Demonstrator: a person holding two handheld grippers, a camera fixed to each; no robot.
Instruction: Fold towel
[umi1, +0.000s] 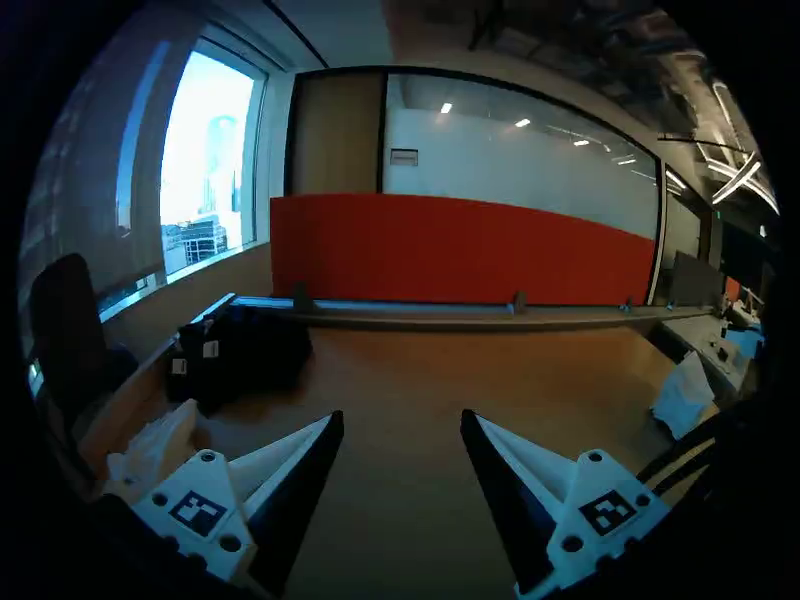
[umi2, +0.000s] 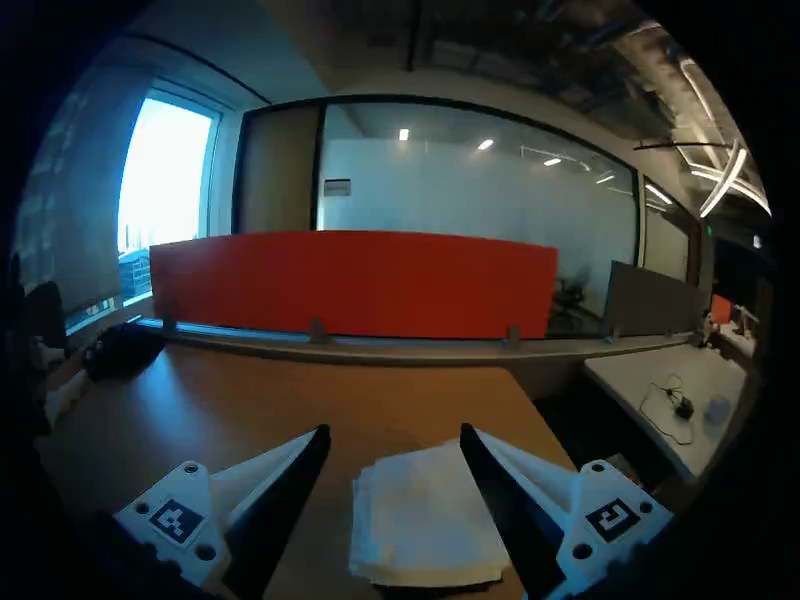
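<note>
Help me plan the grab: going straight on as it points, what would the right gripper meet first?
Probably the red partition beyond the table; the towel lies low between the fingers of the right gripper; depth is unclear.

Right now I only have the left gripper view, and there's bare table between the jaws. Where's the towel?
Observer: In the right gripper view, the towel lies on the table just ahead of the right gripper.
Operator: Is it folded?
Observer: It looks like a flat, squarish stack with layered edges.
Operator: Are the right jaws gripping it?
Observer: No. They stand wide open and grip nothing, with the towel seen between them.
</note>
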